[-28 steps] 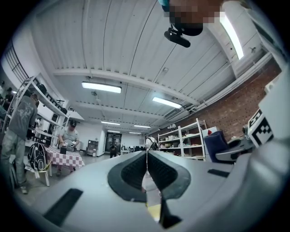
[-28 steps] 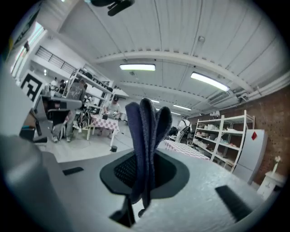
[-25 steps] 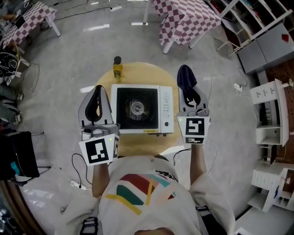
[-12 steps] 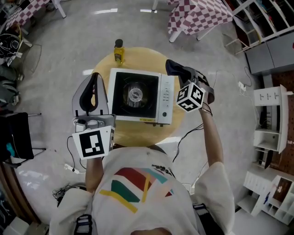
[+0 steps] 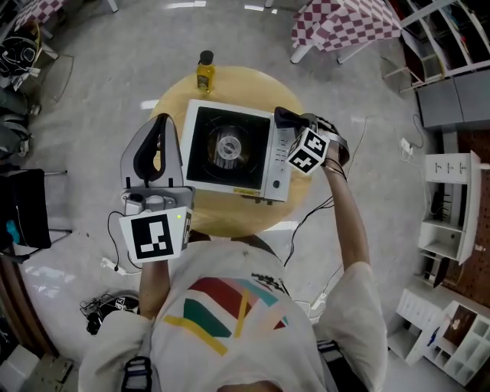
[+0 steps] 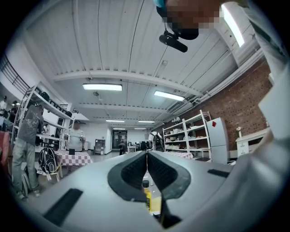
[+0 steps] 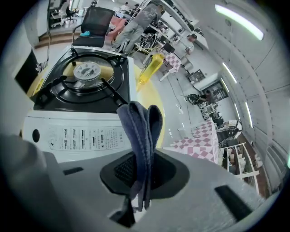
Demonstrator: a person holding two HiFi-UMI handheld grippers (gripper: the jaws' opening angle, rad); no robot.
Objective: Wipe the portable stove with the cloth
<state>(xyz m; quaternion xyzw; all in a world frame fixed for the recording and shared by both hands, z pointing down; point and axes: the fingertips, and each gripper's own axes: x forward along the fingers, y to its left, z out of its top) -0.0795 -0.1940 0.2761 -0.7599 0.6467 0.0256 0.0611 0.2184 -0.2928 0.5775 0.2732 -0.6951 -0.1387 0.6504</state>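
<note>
Head view: the white portable gas stove (image 5: pixel 230 149) sat mid-frame on the round wooden table (image 5: pixel 172 103). The right gripper (image 5: pixel 293 126) hung at the stove's right edge.

Left gripper view: the left gripper (image 6: pixel 146 165) was pressed together, gripping nothing.

Right gripper view: the jaws were clamped on the dark blue folded cloth (image 7: pixel 141 131), lower centre, near the stove's control panel.

Saw a white, black-topped stove (image 5: pixel 230 151). Saw a dark blue cloth (image 7: pixel 141 131), a yellow bottle (image 5: pixel 204 74) with a black cap, and a pale wooden table (image 5: pixel 230 222). Found the left gripper (image 6: pixel 146 156) and right gripper (image 7: pixel 138 163) grey with black pads (image 6: pixel 131 174), the cubes (image 5: pixel 155 237) white with black square markers. Noted a grey floor (image 5: pixel 99 92), a red-and-white checked tablecloth (image 5: pixel 344 19), and a white shirt (image 5: pixel 230 321) striped red, teal and yellow.
</note>
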